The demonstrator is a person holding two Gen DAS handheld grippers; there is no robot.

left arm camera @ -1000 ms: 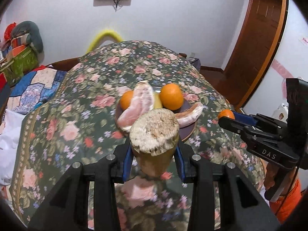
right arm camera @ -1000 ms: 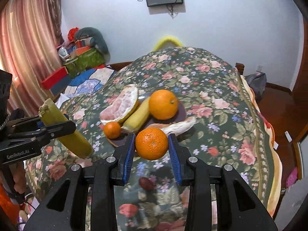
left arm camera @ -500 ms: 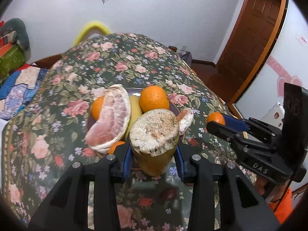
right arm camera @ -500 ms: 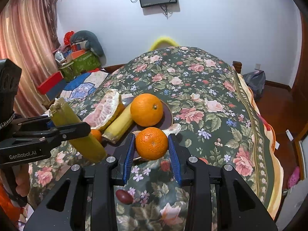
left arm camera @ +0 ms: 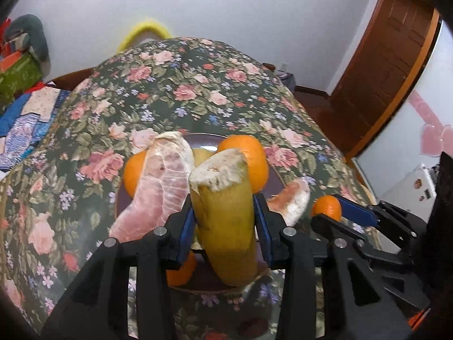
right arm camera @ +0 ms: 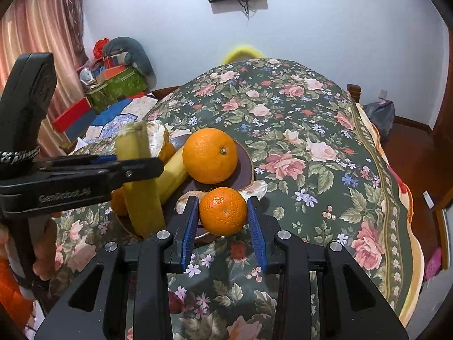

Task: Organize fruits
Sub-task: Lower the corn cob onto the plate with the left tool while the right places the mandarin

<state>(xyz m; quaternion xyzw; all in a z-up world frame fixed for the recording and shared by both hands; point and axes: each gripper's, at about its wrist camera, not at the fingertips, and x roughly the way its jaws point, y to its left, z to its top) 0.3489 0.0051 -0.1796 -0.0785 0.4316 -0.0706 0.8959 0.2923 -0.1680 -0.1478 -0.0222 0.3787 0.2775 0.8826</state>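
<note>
Left gripper (left arm camera: pixel 225 223) clamps cane (left arm camera: pixel 226 226) (upright) over plate (right arm camera: pixel 246 167); right gripper (right arm camera: pixel 223 221) grips mandarin (right arm camera: pixel 223 211).

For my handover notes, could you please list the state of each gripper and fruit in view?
left gripper: shut on sugarcane piece, near upright over plate
right gripper: shut on mandarin
large orange: whole, on plate
pomelo segment: peeled, on plate
</note>
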